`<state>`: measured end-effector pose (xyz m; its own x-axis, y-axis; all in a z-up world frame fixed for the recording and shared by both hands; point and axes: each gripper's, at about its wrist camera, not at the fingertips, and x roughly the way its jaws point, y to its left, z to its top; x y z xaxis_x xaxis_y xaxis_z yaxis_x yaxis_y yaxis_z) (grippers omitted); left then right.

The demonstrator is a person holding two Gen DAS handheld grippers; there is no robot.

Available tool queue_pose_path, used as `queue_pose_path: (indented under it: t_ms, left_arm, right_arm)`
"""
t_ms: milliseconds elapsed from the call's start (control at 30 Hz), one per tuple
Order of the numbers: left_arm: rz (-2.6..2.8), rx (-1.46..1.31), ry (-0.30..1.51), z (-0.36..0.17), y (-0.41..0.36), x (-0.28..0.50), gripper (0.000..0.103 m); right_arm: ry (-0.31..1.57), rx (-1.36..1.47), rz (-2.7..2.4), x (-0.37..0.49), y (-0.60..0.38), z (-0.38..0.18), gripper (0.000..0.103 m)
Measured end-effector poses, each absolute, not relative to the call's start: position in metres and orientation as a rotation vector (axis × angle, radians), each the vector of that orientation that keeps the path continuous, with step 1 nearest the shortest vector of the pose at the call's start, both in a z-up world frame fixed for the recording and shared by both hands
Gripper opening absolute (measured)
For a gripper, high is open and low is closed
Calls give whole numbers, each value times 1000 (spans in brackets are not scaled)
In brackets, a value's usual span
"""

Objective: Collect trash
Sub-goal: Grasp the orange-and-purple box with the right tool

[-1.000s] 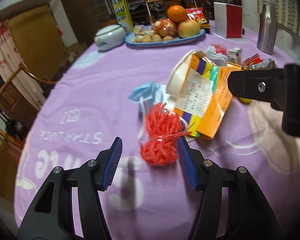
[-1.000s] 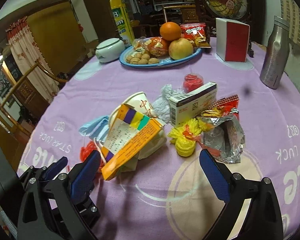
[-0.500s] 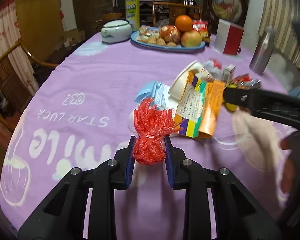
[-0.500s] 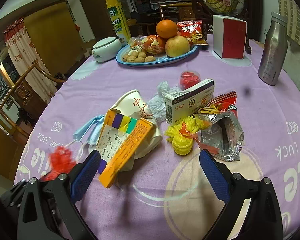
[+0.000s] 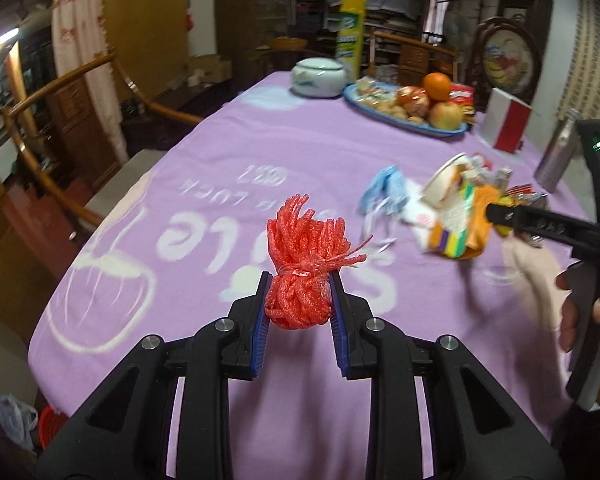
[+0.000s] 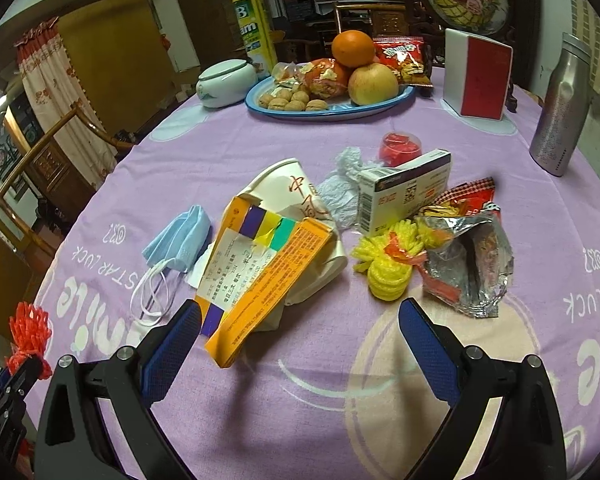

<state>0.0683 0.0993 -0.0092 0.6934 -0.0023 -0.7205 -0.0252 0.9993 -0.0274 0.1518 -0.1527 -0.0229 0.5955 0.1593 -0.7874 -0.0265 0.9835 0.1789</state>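
Note:
My left gripper is shut on a red foam fruit net and holds it above the purple tablecloth; the net also shows at the far left of the right wrist view. My right gripper is open and empty, above the cloth just short of the trash pile: an orange carton, a crushed paper cup, a blue face mask, a yellow foam net, a foil snack wrapper, a white box and a crumpled tissue.
At the back stand a blue fruit plate, a white lidded pot, a yellow can, a red-and-white box and a steel bottle. Wooden chairs stand off the table's left edge.
My left gripper closed on the red net, lifted it off the cloth and drew back leftward from the pile. The right gripper stayed open, nearly still.

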Motion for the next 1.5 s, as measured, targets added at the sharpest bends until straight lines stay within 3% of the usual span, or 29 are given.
queue_pose_path:
  t_ms: [167, 300, 433, 500, 700, 1100, 1267, 1367, 1500]
  left_arm:
    - [38, -69, 808, -20, 118, 55, 28]
    - [38, -99, 820, -25, 130, 50, 28]
    - [29, -116, 822, -27, 137, 44, 28]
    - [25, -113, 819, -27, 138, 40, 28]
    - [25, -123, 806, -23, 143, 33, 28]
    - [22, -128, 835, -25, 139, 36, 28]
    - [19, -118, 844, -27, 131, 39, 28]
    - [9, -113, 850, -29, 126, 39, 28]
    - [5, -102, 843, -28, 122, 38, 28]
  right_arm:
    - [942, 125, 128, 155, -143, -31, 77]
    - [1003, 153, 172, 165, -135, -49, 56]
    - [1017, 179, 217, 169, -125, -58, 45]
    - [1010, 188, 240, 168, -121, -56, 29]
    - [973, 172, 237, 163, -117, -48, 17]
    - [990, 117, 239, 155, -113, -47, 17]
    - [995, 127, 248, 163, -111, -53, 31]
    - [1005, 147, 278, 164, -110, -55, 19]
    - [979, 153, 274, 156, -113, -46, 18]
